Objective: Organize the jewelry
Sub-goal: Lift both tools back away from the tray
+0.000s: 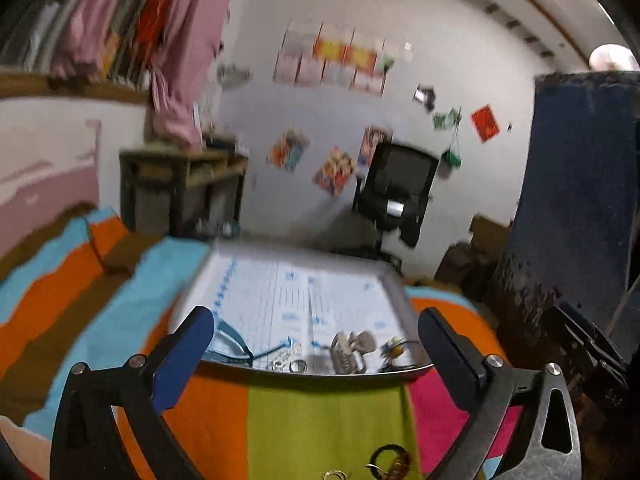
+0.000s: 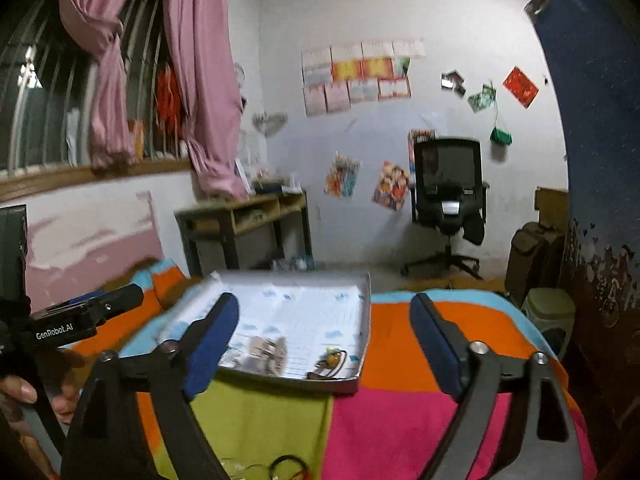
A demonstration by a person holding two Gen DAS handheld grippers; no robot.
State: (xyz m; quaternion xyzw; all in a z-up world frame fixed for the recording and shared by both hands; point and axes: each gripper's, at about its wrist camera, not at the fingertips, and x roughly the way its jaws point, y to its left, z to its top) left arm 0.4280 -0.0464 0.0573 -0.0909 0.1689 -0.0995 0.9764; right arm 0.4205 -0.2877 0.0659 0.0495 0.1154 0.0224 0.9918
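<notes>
While both grippers hung empty, the left gripper (image 1: 316,344) and right gripper (image 2: 324,340) with fingers spread wide, the jewelry (image 1: 352,350) lay in the tray (image 2: 366,332); loose rings (image 1: 390,460) on the blanket apparently awaited picking next, needing a descent.

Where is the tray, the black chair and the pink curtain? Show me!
tray (image 2: 365,322): right wrist view, on its right wall.
black chair (image 2: 446,170): right wrist view, on the backrest.
pink curtain (image 2: 198,80): right wrist view, on the hanging middle fold.
</notes>
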